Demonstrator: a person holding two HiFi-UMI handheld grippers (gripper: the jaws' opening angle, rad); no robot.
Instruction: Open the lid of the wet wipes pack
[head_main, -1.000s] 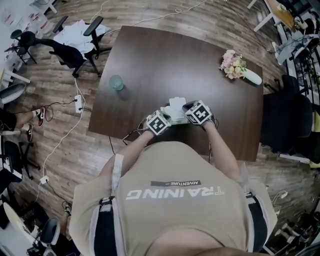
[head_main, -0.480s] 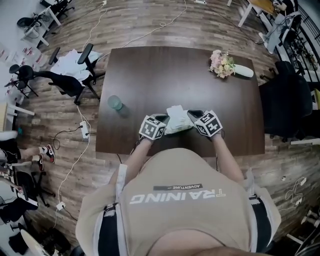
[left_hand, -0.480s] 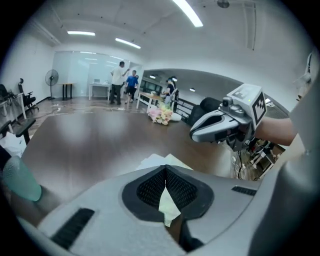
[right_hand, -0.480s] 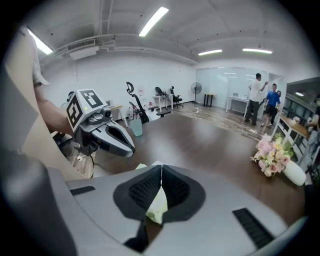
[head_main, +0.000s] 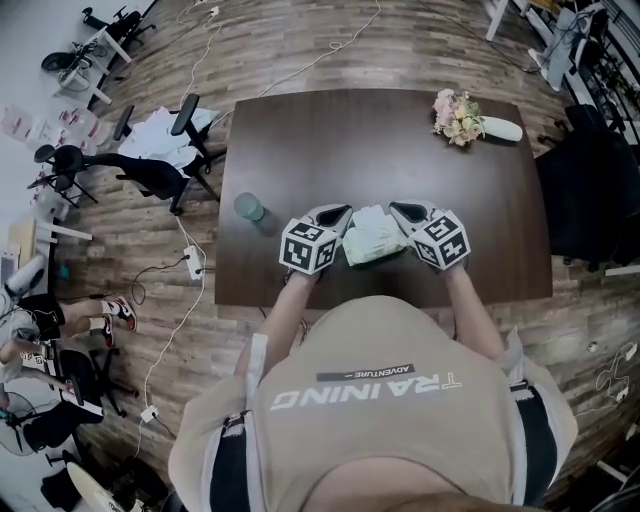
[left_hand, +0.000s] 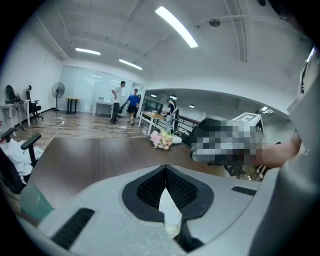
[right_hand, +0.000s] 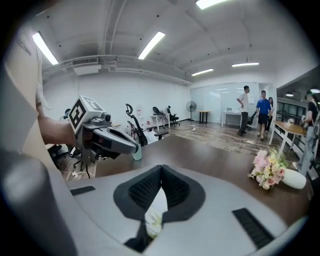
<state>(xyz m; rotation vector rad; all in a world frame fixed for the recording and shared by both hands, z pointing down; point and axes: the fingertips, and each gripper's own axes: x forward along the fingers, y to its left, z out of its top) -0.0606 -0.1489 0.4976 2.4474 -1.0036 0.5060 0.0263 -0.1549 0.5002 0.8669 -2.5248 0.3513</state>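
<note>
The wet wipes pack (head_main: 372, 236) is pale green and white and hangs between my two grippers above the dark table (head_main: 370, 140). My left gripper (head_main: 342, 213) is shut on the pack's left edge. My right gripper (head_main: 400, 211) is shut on its right edge. In the left gripper view, a white strip of the pack (left_hand: 169, 210) shows pinched between the closed jaws of the left gripper (left_hand: 165, 172). The right gripper view shows the same: a pale piece of the pack (right_hand: 156, 209) is caught in the right gripper (right_hand: 161, 174). The lid is hidden.
A green cup (head_main: 248, 207) stands on the table at the left. A white vase with pink flowers (head_main: 470, 120) lies at the far right corner. Office chairs (head_main: 150, 168) and floor cables sit left of the table. People stand far back in the room (left_hand: 126, 102).
Both grippers have risen together with the pack, lifting it off the table and tilting up toward level. They now sit slightly wider apart.
</note>
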